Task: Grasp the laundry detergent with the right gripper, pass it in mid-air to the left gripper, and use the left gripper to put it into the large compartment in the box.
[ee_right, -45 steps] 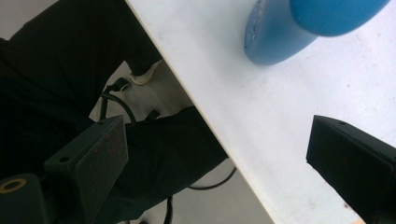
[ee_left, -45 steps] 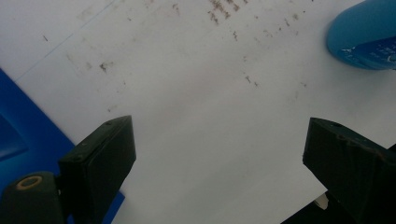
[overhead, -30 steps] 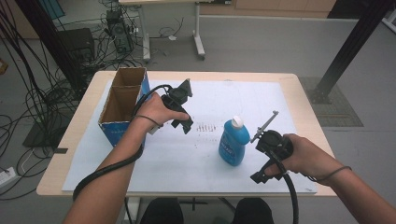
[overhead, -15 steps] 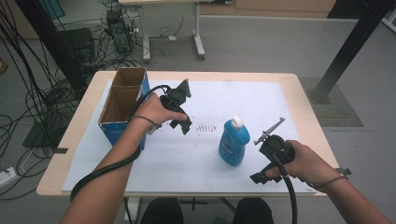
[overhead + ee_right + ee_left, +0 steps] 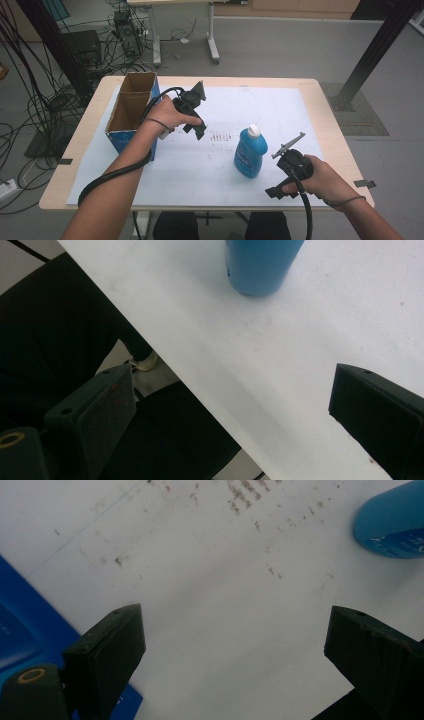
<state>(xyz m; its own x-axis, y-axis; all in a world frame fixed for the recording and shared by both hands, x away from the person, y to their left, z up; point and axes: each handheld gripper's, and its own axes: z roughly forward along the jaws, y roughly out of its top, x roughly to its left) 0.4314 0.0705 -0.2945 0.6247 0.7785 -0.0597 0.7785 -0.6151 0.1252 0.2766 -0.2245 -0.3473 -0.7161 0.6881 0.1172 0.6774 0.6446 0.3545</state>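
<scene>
My right gripper (image 5: pixel 278 190) was nearest to me, low at the near edge of the white paper-covered surface (image 5: pixel 200 170). Its fingers (image 5: pixel 95 410) stood wide apart with nothing between them. Part of the black chair showed below them.

Just past it stood the blue plastic bottle with the white cap (image 5: pixel 250 152), upright on the surface. Nothing touched it. I think picking it up was the job, and that had not begun yet.

Farther off, my left gripper (image 5: pixel 194 120) hung above the surface near some small brown marks (image 5: pixel 219 136). Its fingers (image 5: pixel 107 645) were wide open too, and empty.

Beside my left arm stood the open blue cardboard box (image 5: pixel 131 112) with brown insides. I could see nothing in it, so maybe the bottle should go there. Grabbing, lifting and putting it away were all left to do.
</scene>
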